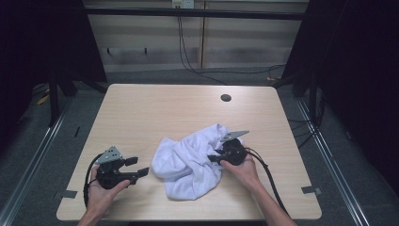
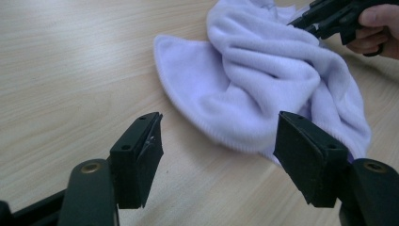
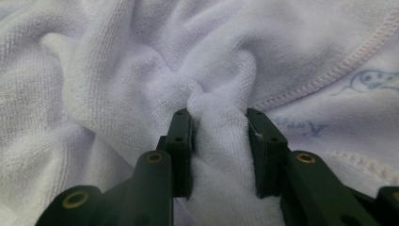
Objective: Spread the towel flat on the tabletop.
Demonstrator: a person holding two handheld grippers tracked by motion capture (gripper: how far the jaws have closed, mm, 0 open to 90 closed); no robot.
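Note:
A crumpled white towel (image 1: pixel 188 162) lies on the wooden table (image 1: pixel 160 108), near its front edge. My right gripper (image 1: pixel 212 157) is pressed into the towel's right side. In the right gripper view its jaws pinch a thick fold of the white towel (image 3: pixel 219 141) between them. The towel has a stitched hem and a faint blue print (image 3: pixel 371 80). My left gripper (image 1: pixel 139 167) sits just left of the towel, jaws wide apart with nothing between them. In the left gripper view the towel (image 2: pixel 263 80) lies beyond the open jaws, and the right gripper (image 2: pixel 306 21) shows at the top right.
A round cable hole (image 1: pixel 226 98) is set in the table's far right part. Tape marks (image 1: pixel 311 190) sit at the front corners. Cables hang from the back wall and run along the floor behind the table.

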